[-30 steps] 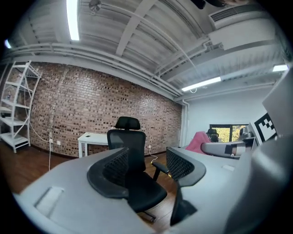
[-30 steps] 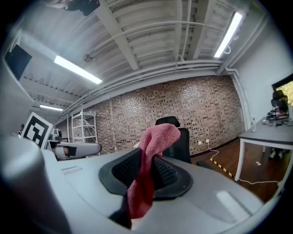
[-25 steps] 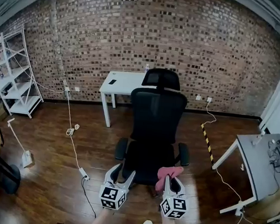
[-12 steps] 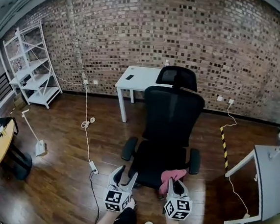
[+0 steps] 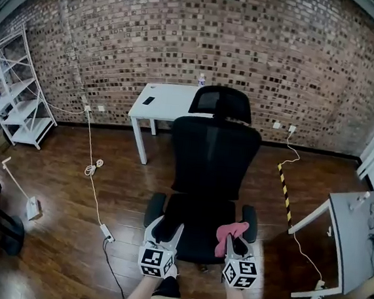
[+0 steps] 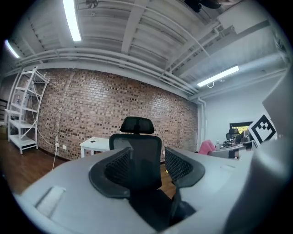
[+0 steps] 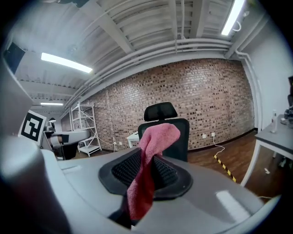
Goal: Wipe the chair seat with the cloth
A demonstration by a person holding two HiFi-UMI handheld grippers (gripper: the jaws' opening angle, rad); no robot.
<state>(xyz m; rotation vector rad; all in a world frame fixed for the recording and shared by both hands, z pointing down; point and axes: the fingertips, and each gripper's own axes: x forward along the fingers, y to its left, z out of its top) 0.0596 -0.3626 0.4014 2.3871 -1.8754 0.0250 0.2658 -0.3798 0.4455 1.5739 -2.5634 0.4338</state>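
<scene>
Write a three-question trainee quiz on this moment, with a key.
1. True or false: the left gripper holds the pink fabric cloth.
2. The white rectangular desk stands: A) beyond the black mesh office chair, by the brick wall; B) on the chair's seat; C) between the grippers.
3. Fill in: the right gripper is shut on the ____.
Key: 1 false, its jaws are open and empty; 2 A; 3 cloth.
</scene>
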